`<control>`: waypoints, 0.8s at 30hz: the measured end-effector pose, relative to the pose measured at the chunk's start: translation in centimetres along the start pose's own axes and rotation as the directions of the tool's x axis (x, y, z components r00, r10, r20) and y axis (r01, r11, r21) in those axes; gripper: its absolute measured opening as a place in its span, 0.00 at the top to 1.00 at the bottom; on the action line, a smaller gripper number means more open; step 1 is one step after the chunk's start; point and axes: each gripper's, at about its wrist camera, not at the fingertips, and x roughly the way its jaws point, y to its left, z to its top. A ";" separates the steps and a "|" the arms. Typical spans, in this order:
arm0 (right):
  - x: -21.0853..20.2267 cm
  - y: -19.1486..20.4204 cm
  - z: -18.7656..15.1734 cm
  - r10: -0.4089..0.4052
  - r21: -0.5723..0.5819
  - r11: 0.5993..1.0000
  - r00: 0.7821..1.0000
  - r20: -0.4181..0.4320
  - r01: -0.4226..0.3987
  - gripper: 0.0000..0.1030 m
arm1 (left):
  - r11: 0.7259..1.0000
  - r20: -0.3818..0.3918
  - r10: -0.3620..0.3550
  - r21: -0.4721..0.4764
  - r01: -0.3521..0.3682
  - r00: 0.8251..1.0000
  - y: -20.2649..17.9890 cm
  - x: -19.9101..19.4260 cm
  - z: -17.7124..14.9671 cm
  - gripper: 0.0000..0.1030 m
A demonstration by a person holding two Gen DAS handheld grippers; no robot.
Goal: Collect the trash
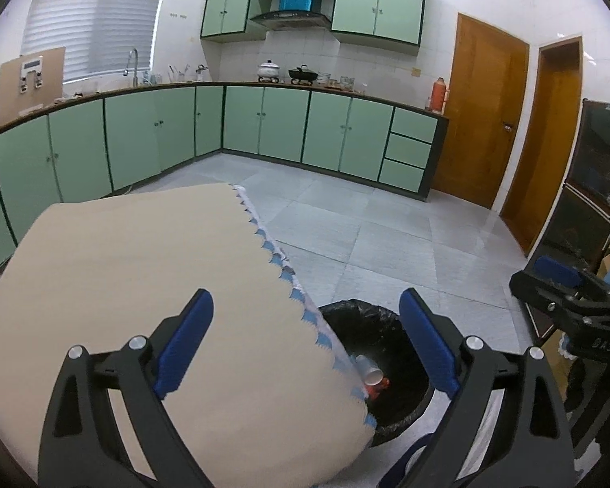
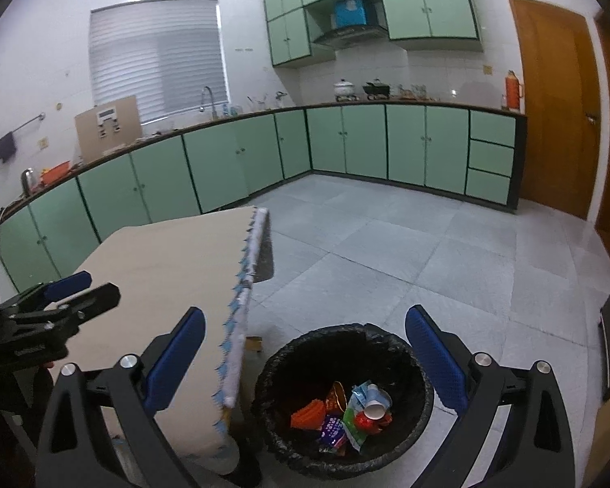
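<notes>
A round bin lined with a black bag (image 2: 325,333) stands on the floor beside the table. In it lie a white paper cup (image 2: 376,404), an orange ridged piece (image 2: 309,414), a green and white wrapper (image 2: 354,421) and a purple wrapper (image 2: 332,431). My right gripper (image 2: 305,349) hangs above the bin, open and empty. My left gripper (image 1: 309,325) is open over the table's edge, with nothing between its blue pads. From the left wrist view the bin (image 1: 345,309) is half hidden by the cloth and only the cup (image 1: 372,372) shows clearly. Each gripper shows in the other's view: the right gripper (image 1: 565,284), the left gripper (image 2: 89,288).
The table carries a beige cloth (image 1: 142,252) with a blue-trimmed white fringe (image 2: 240,325) hanging next to the bin. Grey tiled floor (image 2: 386,252) stretches to green cabinets (image 1: 284,122) under a cluttered counter. Wooden doors (image 1: 484,110) stand at the right, a dark cabinet (image 1: 598,171) beyond them.
</notes>
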 end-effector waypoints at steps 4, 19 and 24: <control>-1.8 1.5 0.2 0.021 -0.014 1.000 1.000 0.021 -0.020 0.06 | 1.000 0.020 0.011 -0.016 -0.011 1.000 0.1 -2.0 -0.4 0.13; -5.1 4.3 0.4 0.054 -0.062 0.997 0.996 0.074 -0.050 0.06 | 1.000 0.097 0.020 0.005 -0.020 0.995 -0.1 -7.2 -0.9 0.13; -5.7 4.9 0.4 0.062 -0.073 0.996 0.994 0.089 -0.055 0.06 | 1.000 0.119 0.025 0.001 -0.026 0.993 0.3 -7.8 -0.7 0.13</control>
